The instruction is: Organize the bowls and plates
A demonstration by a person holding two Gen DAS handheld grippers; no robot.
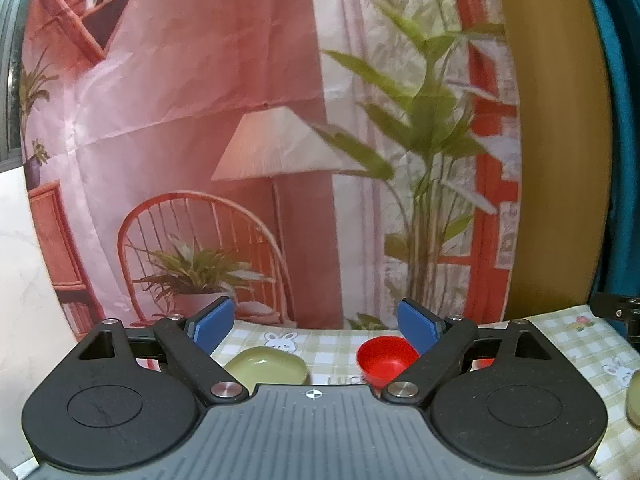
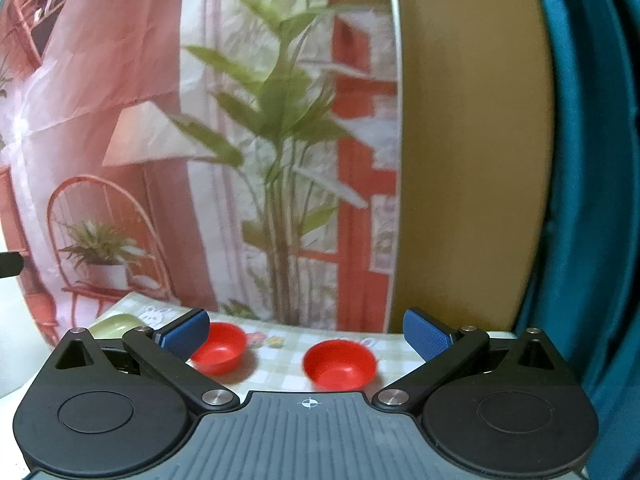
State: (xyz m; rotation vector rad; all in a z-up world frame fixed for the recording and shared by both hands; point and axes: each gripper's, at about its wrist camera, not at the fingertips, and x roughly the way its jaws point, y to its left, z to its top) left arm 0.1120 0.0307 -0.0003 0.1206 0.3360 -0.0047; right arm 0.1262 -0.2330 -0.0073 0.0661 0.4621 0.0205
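Observation:
In the left wrist view a pale green plate (image 1: 266, 367) and a red bowl (image 1: 386, 356) sit on the checked tablecloth (image 1: 328, 346). My left gripper (image 1: 316, 326) is open and empty, above and short of both. In the right wrist view two red bowls stand side by side, one at the left (image 2: 220, 346) and one at the right (image 2: 340, 364), with the green plate (image 2: 114, 326) further left. My right gripper (image 2: 306, 330) is open and empty, held above the near side of the bowls.
A printed backdrop (image 1: 240, 140) with a chair, lamp and plants hangs right behind the table. A tan panel (image 2: 472, 160) and teal curtain (image 2: 592, 200) stand at the right. Another green dish edge (image 1: 634, 400) shows at the far right. A black clamp (image 1: 616, 312) sits at the table's right edge.

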